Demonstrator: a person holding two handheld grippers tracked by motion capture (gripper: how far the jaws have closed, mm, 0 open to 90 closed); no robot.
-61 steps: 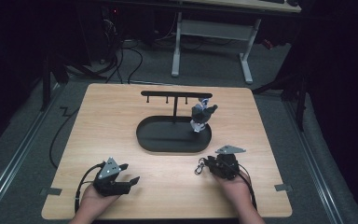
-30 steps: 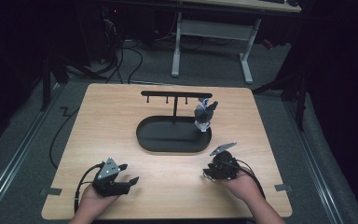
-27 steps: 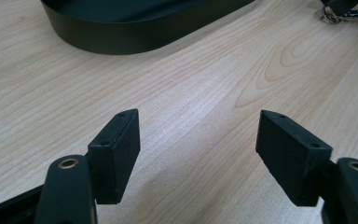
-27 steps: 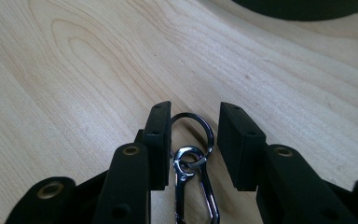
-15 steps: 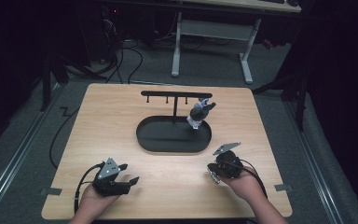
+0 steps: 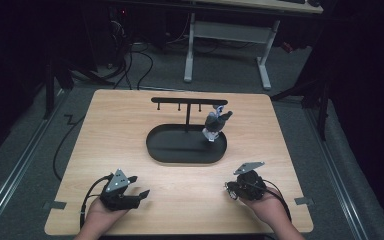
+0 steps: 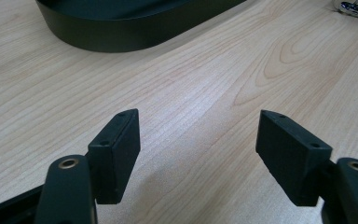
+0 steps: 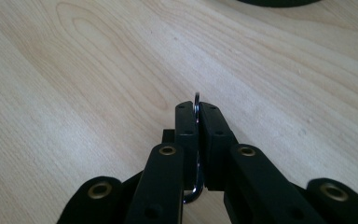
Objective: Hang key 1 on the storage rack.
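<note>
The right gripper [image 6: 234, 189] sits nearer the table's [image 6: 120, 125] near edge than two seconds ago, when it was closer to the black oval tray [image 6: 170, 150]; in that time it has drawn back toward the person and turned slightly. Its jaws are pressed together on a thin metal ring [image 8: 196, 103], which stands on edge between the pads with its top just proud of the fingertips [image 8: 186, 116] (a curved bit of the same metal shows below them). The left gripper [image 6: 139, 186] has kept its place at the near left, its jaws spread wide with bare wood between the fingers [image 7: 116, 154] and the tray ahead of them. On the tray, the small grey figure [image 6: 215, 122] hanging from the right end of the T-shaped stand [image 6: 187, 102] has swung: it leaned differently half a second ago and now tilts toward the tray's right rim, well ahead of both grippers.
</note>
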